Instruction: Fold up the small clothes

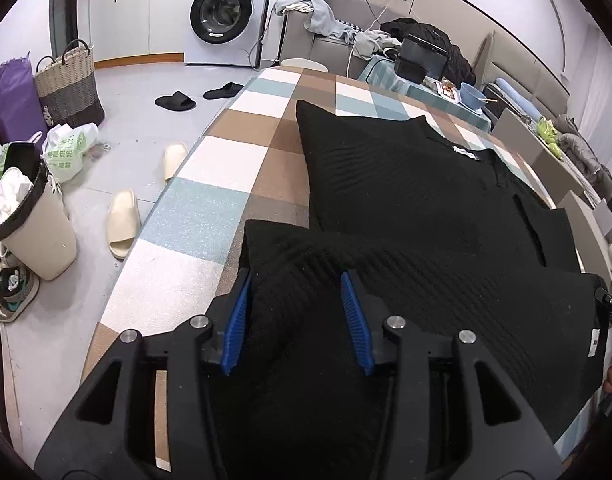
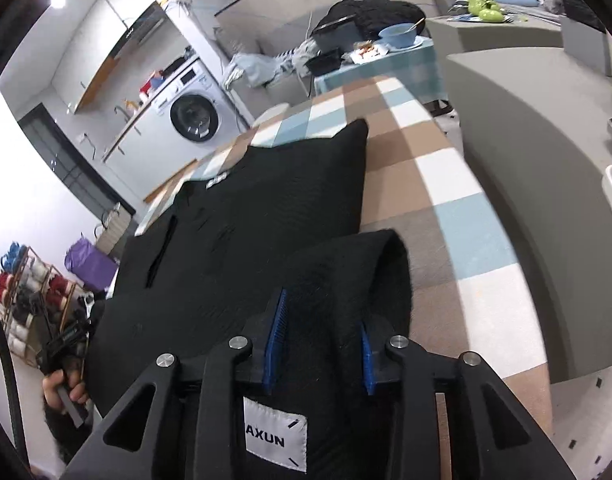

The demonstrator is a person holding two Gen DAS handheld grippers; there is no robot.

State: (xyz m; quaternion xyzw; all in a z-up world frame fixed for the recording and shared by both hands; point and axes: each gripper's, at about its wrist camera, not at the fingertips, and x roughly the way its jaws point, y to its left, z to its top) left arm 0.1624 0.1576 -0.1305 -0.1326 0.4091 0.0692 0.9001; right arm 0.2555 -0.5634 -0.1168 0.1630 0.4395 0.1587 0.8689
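Observation:
A black ribbed knit garment [image 1: 405,200] lies spread on the checked table [image 1: 210,168]. Its near hem is folded up over the body. My left gripper [image 1: 296,280] has its blue-padded jaws apart with the folded black fabric bunched between them. In the right wrist view the same garment [image 2: 246,208] lies on the table [image 2: 445,184], with a white AXUN label [image 2: 276,436] near the camera. My right gripper [image 2: 323,312] also has its jaws apart around a raised fold of the fabric.
To the left on the floor are a bin [image 1: 34,224], cream slippers [image 1: 124,222], black slippers [image 1: 176,101], bags and a wicker basket [image 1: 68,80]. A washing machine [image 1: 226,12] stands at the back. A cluttered side table with a blue bowl [image 1: 471,94] lies beyond the table's far end.

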